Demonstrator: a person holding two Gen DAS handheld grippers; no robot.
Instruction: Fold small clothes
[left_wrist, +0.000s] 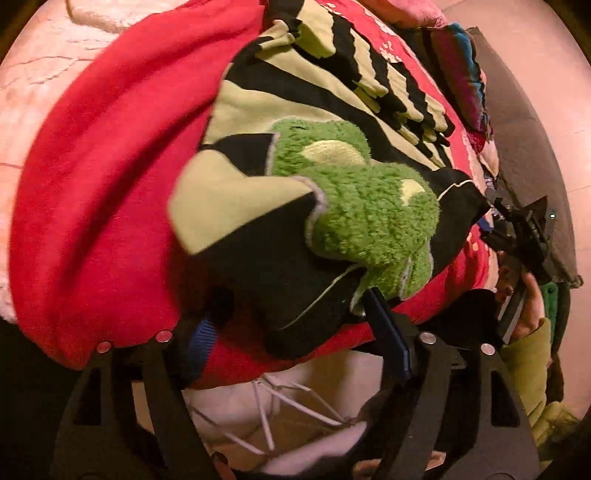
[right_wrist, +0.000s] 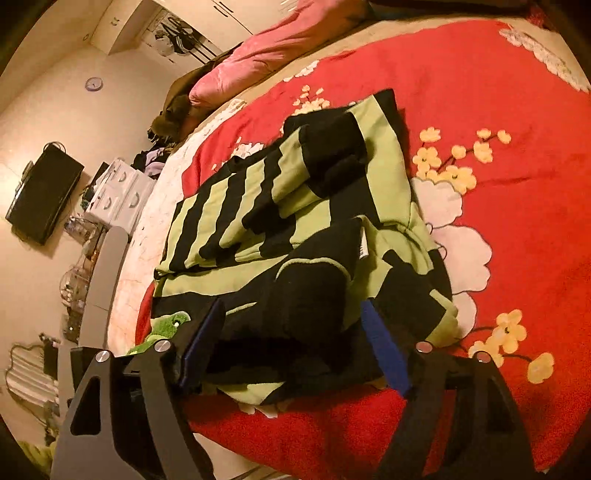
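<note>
A small black and light-green striped hooded garment (right_wrist: 295, 229) lies on a red flowered blanket (right_wrist: 498, 166). It has a fuzzy green frog patch (left_wrist: 362, 210). In the left wrist view my left gripper (left_wrist: 295, 332) is wide apart, its blue-padded fingers (left_wrist: 388, 332) straddling the garment's (left_wrist: 280, 122) near black edge. In the right wrist view my right gripper (right_wrist: 291, 343) is open around the black folded edge, blue pads (right_wrist: 384, 347) on either side without closing on it. The right gripper also shows at the right of the left wrist view (left_wrist: 517, 236), held in a hand.
The red blanket (left_wrist: 103, 184) covers a bed; a pink quilt (right_wrist: 266, 48) lies at its far end. White floor and a white wire object (left_wrist: 280, 413) show below the bed edge. A wall-mounted TV (right_wrist: 44, 195), drawers (right_wrist: 118, 192) and a cluttered shelf stand along the left wall.
</note>
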